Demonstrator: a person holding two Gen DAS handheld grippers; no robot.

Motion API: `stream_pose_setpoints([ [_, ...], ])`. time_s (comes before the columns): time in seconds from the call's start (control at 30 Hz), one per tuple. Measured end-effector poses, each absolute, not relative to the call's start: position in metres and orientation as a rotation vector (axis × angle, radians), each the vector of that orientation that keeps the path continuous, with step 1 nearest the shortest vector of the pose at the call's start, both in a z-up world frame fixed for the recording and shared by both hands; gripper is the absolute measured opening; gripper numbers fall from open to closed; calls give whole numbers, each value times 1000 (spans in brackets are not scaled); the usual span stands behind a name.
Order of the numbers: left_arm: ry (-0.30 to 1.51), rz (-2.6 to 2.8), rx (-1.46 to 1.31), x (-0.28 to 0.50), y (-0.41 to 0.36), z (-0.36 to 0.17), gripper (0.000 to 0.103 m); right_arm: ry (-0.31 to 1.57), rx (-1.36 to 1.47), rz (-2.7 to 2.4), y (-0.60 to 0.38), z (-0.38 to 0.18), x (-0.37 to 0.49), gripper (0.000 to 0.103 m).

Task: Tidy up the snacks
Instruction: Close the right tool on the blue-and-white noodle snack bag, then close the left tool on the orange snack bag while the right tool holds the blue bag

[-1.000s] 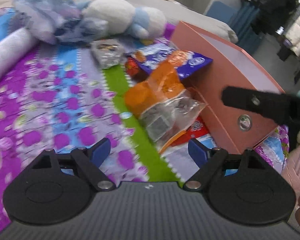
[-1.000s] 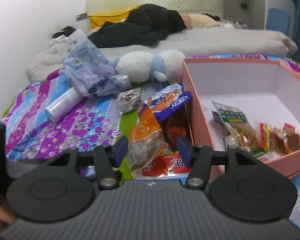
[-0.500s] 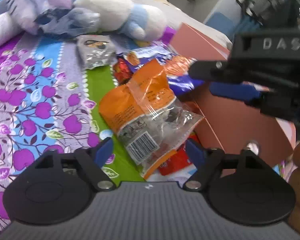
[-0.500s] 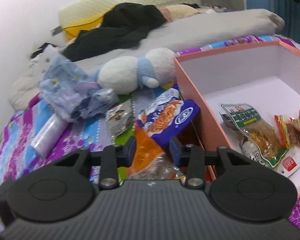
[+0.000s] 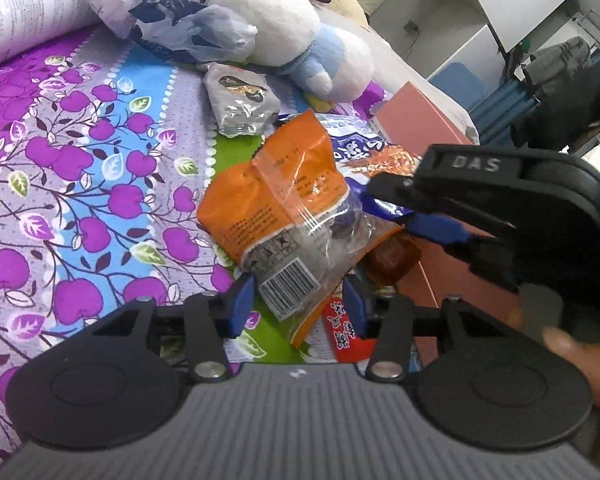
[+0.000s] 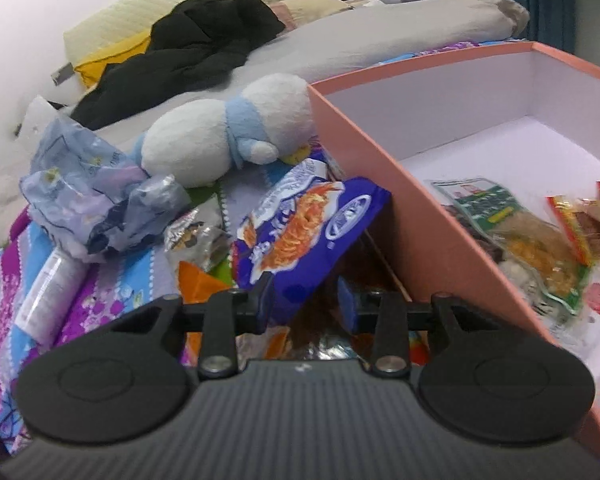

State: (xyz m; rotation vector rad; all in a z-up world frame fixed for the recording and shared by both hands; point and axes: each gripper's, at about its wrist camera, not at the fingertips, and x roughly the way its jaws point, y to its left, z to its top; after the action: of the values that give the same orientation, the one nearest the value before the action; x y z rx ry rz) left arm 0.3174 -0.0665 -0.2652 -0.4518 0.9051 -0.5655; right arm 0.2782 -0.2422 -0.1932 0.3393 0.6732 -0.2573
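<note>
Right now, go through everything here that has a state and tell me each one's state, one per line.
Left tongs: closing, orange packet's end between the pads.
Right tongs: closing around the purple bag's lower corner.
Orange packet: sealed, lying on the bedspread.
Purple bag: sealed, leaning against the box.
Pink box: open, lidless, some snacks inside.
Silver packet: sealed, lying flat.

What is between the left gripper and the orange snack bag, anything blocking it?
Nothing visible blocks it. The left gripper already has the barcode end of the orange snack bag between its closing jaws. The right gripper reaches in just beside it, over the purple bag and near the pink box.
</note>
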Motion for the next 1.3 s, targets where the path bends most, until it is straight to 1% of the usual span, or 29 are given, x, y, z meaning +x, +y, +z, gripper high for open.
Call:
stream_pose_setpoints([
  [0.03, 905, -566, -450, 317, -66, -265, 50, 671, 333, -246, -242, -194, 280, 30],
  [0.07, 906, -565, -448, 317, -65, -265, 49, 672, 329, -242, -243, -194, 283, 29],
  [0.1, 909, -561, -445, 315, -63, -265, 34, 676, 324, -236, -243, -195, 285, 27],
  [0.13, 920, -549, -440, 315, -61, -266, 29, 680, 318, -230, -244, -195, 286, 20],
  [0.2, 934, -547, -477, 315, -53, -269, 26, 685, 331, -215, -247, -194, 285, 11],
  [0.23, 938, -546, -498, 315, -49, -270, 21, 684, 343, -198, -248, -192, 283, 8],
  [0.4, 927, -526, -509, 304, -32, -264, 16, 650, 375, -124, -248, -182, 265, 7],
  [0.6, 889, -500, -567, 295, -4, -253, 16, 660, 440, -49, -254, -182, 243, 7],
  [0.77, 861, -461, -573, 301, 4, -248, 19, 678, 447, -18, -254, -187, 234, 7],
  [0.8, 856, -461, -578, 303, 4, -248, 25, 681, 446, -10, -254, -188, 234, 7],
  [0.83, 851, -456, -587, 305, 6, -249, 38, 683, 439, -3, -253, -190, 234, 7],
  [0.87, 851, -446, -598, 307, 7, -250, 49, 691, 428, 4, -252, -192, 234, 7],
  [0.9, 845, -435, -606, 309, 8, -251, 63, 702, 418, 8, -252, -193, 234, 7],
  [0.93, 827, -425, -612, 309, 9, -251, 69, 710, 410, 10, -252, -195, 234, 7],
  [0.97, 819, -417, -615, 310, 9, -253, 71, 712, 407, 14, -252, -196, 234, 7],
  [1.03, 826, -397, -634, 316, 9, -257, 83, 713, 401, 19, -251, -198, 234, 7],
  [1.13, 814, -398, -667, 323, 10, -263, 91, 703, 399, 23, -251, -199, 234, 7],
  [1.2, 810, -408, -657, 328, 7, -264, 94, 694, 399, 26, -250, -200, 234, 7],
  [1.3, 808, -427, -632, 333, -1, -265, 94, 694, 389, 28, -249, -203, 234, 7],
])
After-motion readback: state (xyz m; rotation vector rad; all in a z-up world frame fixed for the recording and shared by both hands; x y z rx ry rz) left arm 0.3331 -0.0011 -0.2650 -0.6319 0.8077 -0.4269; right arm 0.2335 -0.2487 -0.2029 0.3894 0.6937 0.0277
